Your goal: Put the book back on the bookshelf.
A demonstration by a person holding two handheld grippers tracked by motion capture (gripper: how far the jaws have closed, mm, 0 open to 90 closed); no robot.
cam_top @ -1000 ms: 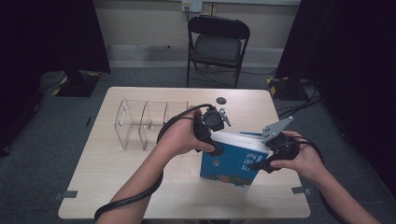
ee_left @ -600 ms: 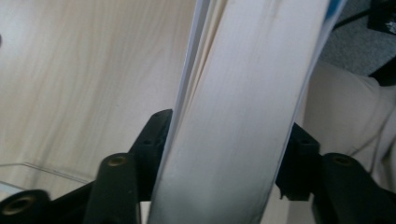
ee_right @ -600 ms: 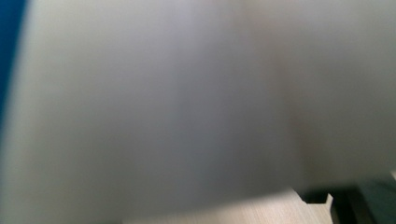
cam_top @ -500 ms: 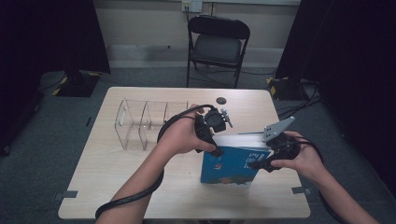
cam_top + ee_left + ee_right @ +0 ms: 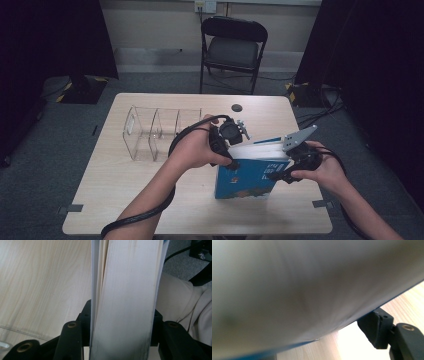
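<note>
left gripper (image 5: 226,159) | jaws just closed in, now pinched on the book (image 5: 252,172) at its left end | book stood on edge, near right of the table (image 5: 100,200) | right gripper (image 5: 290,167) seemingly clamped on the right end, view blurred | two-handed lift judged ready

Light wood tabletop (image 5: 150,200), square-ish, pale grain, sits mid-room. Grey carpet floor (image 5: 60,130) all around. Black folding chair (image 5: 233,47) just behind far edge, facing in, seat empty. Back wall (image 5: 150,22) cream/beige with lighter baseboard, white outlet plate (image 5: 205,5) up top. Black curtains (image 5: 50,35) hang on left, more dark drape (image 5: 370,60) on right. Cables (image 5: 320,107) snake over floor at right, yellow-black tape (image 5: 65,92) near left curtain foot. Lighting soft, overhead.
</note>
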